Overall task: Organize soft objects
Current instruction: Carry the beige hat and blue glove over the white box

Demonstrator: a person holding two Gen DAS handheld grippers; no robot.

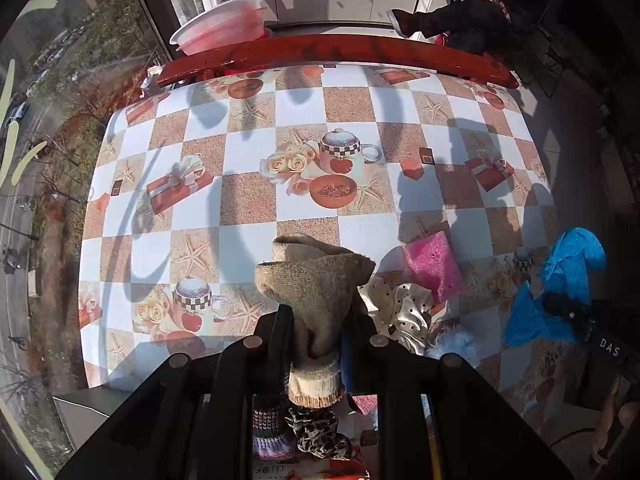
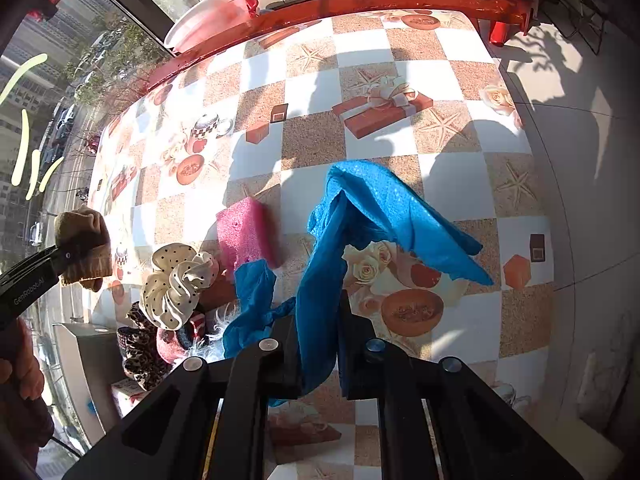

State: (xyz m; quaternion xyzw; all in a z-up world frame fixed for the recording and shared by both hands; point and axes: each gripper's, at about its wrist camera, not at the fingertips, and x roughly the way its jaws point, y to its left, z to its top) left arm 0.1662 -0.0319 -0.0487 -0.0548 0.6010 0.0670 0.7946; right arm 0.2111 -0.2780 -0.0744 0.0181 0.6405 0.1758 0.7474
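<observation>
My left gripper (image 1: 318, 312) is shut on a tan knitted sock (image 1: 316, 276) and holds it above the table; it also shows in the right wrist view (image 2: 82, 246). My right gripper (image 2: 318, 312) is shut on a blue cloth (image 2: 376, 208) that hangs over the table; the cloth shows at the right in the left wrist view (image 1: 560, 280). A pink sponge (image 2: 246, 232) lies on the checkered tablecloth (image 2: 312, 140). A cream polka-dot scrunchie (image 2: 176, 280) and a leopard-print scrunchie (image 2: 140, 348) lie in a pile near the front edge.
A pink basin (image 1: 224, 26) stands behind a red wooden bar (image 1: 332, 54) at the table's far side. A person in black (image 1: 468, 4) sits beyond it. A window with a street view is at the left. A striped knit item (image 1: 270, 428) lies below my left gripper.
</observation>
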